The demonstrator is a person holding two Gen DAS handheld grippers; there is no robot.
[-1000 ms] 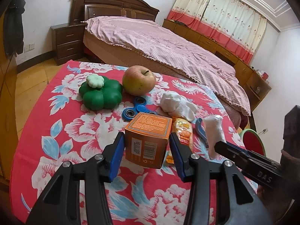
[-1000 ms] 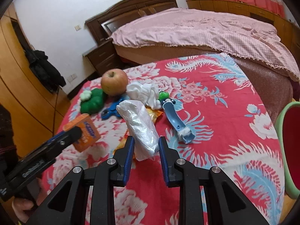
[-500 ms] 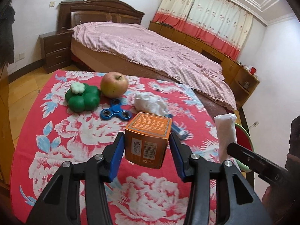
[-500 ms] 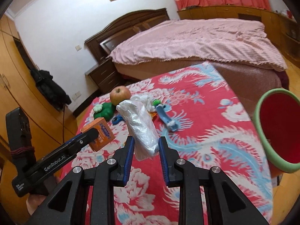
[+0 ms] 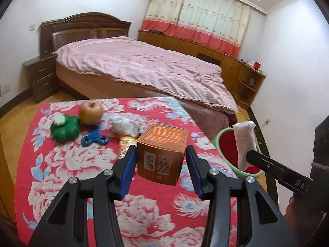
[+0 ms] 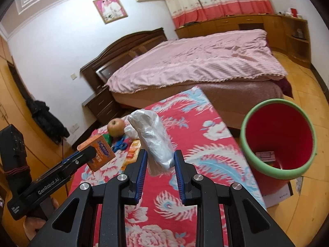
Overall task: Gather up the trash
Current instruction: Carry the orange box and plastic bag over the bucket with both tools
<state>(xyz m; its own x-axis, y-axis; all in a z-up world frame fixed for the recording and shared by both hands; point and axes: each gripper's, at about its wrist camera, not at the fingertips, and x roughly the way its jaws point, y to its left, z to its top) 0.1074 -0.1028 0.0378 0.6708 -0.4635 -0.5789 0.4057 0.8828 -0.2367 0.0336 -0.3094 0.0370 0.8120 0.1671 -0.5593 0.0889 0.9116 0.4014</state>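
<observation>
My left gripper [image 5: 160,162] is shut on an orange cardboard box [image 5: 162,150] and holds it above the red flowered tablecloth [image 5: 82,164]. The box also shows in the right wrist view [image 6: 98,152]. My right gripper [image 6: 160,164] is shut on a crumpled clear plastic bag [image 6: 154,138], lifted above the table; the bag also shows in the left wrist view [image 5: 244,142], over the bin. A red bin with a green rim [image 6: 277,138] stands on the floor to the right of the table, with a small item at its bottom.
On the table lie an apple [image 5: 90,112], a green toy [image 5: 64,128], a blue fidget spinner [image 5: 95,140], a white crumpled tissue [image 5: 124,125] and an orange snack wrapper [image 5: 126,144]. A bed [image 5: 144,70] stands behind the table.
Both grippers have lifted and moved right with their loads, away from the items on the table. The red bin has come into fuller view, closer to both grippers.
</observation>
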